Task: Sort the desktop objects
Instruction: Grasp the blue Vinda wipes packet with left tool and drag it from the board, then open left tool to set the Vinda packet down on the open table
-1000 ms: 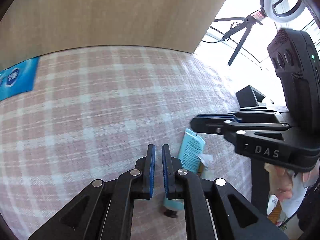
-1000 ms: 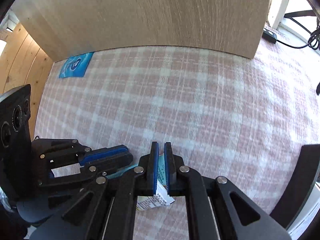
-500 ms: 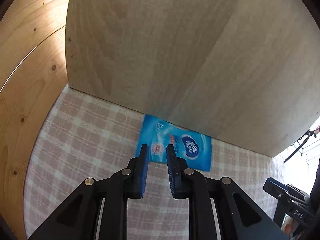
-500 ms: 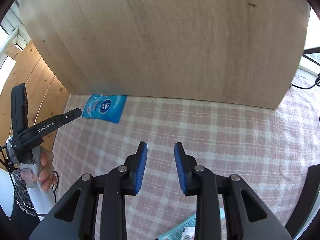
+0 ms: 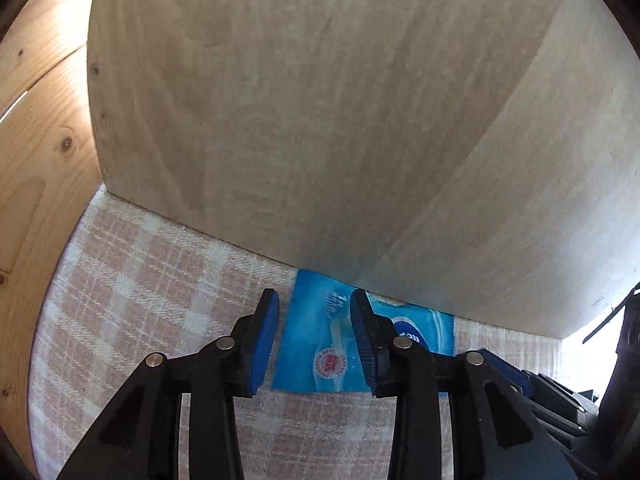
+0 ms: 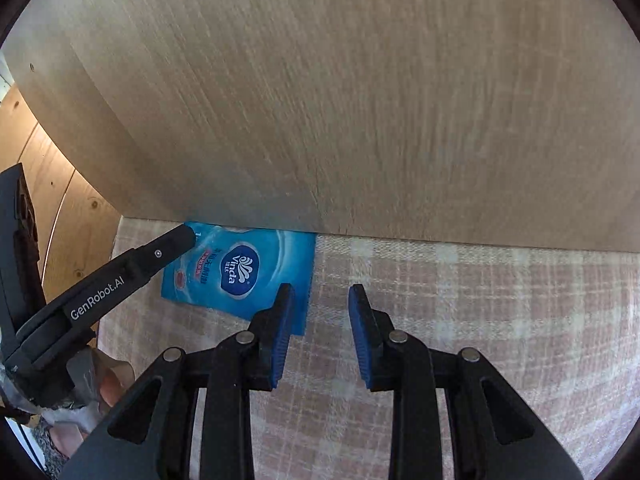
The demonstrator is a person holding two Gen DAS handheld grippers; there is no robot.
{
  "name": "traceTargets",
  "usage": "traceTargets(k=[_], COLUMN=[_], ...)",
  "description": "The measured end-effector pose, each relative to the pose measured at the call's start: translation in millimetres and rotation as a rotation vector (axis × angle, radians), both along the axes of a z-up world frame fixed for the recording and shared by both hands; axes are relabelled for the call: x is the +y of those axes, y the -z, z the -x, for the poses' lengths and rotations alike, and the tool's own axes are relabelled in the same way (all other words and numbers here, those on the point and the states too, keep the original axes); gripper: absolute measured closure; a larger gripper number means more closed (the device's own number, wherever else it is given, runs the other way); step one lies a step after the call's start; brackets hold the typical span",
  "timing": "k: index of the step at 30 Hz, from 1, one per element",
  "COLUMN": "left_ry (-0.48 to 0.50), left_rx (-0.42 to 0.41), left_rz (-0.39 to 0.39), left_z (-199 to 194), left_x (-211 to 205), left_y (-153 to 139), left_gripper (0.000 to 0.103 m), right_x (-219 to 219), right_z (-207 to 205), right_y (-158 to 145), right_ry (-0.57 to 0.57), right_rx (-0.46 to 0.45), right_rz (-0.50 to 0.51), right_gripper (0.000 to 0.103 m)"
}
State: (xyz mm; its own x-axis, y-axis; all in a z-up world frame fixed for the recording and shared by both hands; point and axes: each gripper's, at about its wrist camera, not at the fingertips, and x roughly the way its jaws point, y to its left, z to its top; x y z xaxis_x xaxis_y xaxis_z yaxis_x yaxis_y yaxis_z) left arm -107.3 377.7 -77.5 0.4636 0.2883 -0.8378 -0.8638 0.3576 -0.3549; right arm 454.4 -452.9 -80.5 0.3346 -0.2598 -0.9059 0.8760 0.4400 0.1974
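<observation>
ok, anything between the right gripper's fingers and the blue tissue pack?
Nothing. In the right wrist view the right gripper hovers open over bare checked cloth, its left finger overlapping the edge of the tissue pack. The left gripper reaches the pack's far corner.

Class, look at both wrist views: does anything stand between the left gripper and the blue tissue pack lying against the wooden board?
Nothing visible does. The left gripper hangs over the blue tissue pack with its jaws opening, the pack's left part showing between them. Only checked cloth surrounds it; the wooden board stands behind.
</observation>
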Motion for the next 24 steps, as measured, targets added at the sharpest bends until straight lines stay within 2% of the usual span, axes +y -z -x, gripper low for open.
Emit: traceTargets(k=[2,5,6,11,16,20,24], left_ry=[0.018,0.064,0.075,0.15,0.229,0.292,0.334], left_rx=[0.003,0.028,0.031,0.031,0.038,0.076,0.092], left_rz=[-0.004,-0.026,-0.027,0.032,0.065,0.063,0.082], left_z=[-6.5,-15.1,-15.8,-18.1,-20.7,-22.4,-19.4], left_x=[-5.8,-20.2,-25.2,-58.8,-114.1,-160.7,-196.8], left_y=[3.4,8.4,9.9,16.8,24.3,28.8,25.7], left_gripper=[0.08,0.085,0.088,0.09,0.092,0.092,0.09], right_x=[-0.9,4.4,7.3,22.7,50.6,75.7,106.5], right_z=[-5.8,-12.1,-10.7,16.6,63.2,100.8,134.7], right_y=[0.9,0.6,0.3,-1.3,-4.0,-4.8,-18.7], right_ry=[-0.022,-0.059,-0.072,-0.1,-0.109,-0.106,-0.165], right_rx=[-0.002,0.033,0.033,0.021,0.037,0.039,0.015], right_rz=[-0.003,0.006,0.0,-0.085,-0.137,-0.176,-0.229], right_gripper=[0.075,0.077,0.081,0.085,0.086,0.086,0.086])
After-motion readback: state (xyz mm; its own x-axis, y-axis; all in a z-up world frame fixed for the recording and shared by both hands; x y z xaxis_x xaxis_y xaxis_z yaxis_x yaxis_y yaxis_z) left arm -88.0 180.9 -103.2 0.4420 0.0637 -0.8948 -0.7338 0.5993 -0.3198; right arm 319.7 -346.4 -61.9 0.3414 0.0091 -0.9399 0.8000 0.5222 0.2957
